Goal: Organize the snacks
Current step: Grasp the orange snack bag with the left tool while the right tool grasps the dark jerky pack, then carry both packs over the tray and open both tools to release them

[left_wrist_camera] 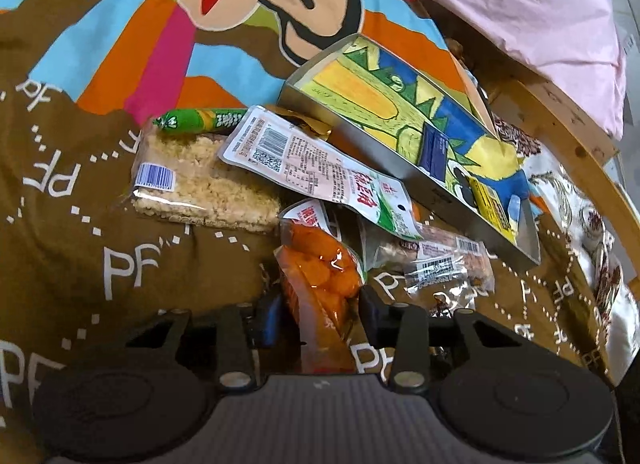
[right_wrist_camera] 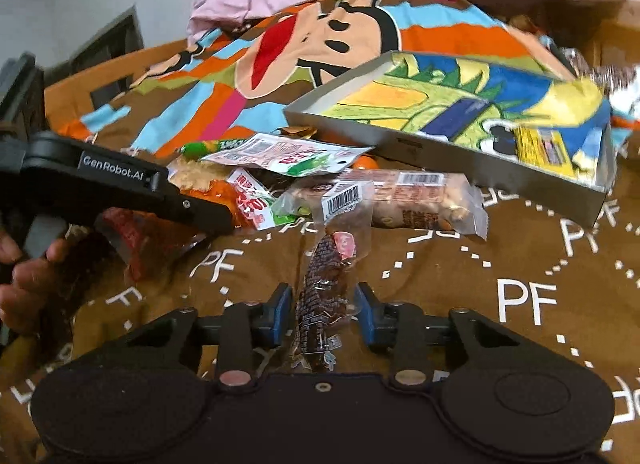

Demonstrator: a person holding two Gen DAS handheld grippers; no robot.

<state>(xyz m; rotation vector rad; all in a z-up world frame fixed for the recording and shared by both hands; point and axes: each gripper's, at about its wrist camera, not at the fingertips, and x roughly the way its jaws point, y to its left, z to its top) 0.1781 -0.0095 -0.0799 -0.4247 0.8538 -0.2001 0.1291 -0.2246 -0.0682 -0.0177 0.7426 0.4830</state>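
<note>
Here, the left tongs (left_wrist_camera: 320,316) straddle an orange snack packet (left_wrist_camera: 320,284) on the brown printed bedspread (left_wrist_camera: 80,256); whether their pads press it cannot be told. Its long axis runs along the fingers, toward the tray (left_wrist_camera: 400,168). The right tongs (right_wrist_camera: 322,314) stand apart around a dark, glossy snack stick (right_wrist_camera: 324,288), aligned likewise.

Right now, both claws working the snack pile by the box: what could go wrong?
1. The left claw straddles the orange snack bag, whose top is tucked under the white-and-green pouch; lifting may drag that pouch along.
2. The right claw brackets the slim dark snack packet, but its blue pads show gaps either side; it may slip.
3. The box sits tilted; contents may slide.
</note>
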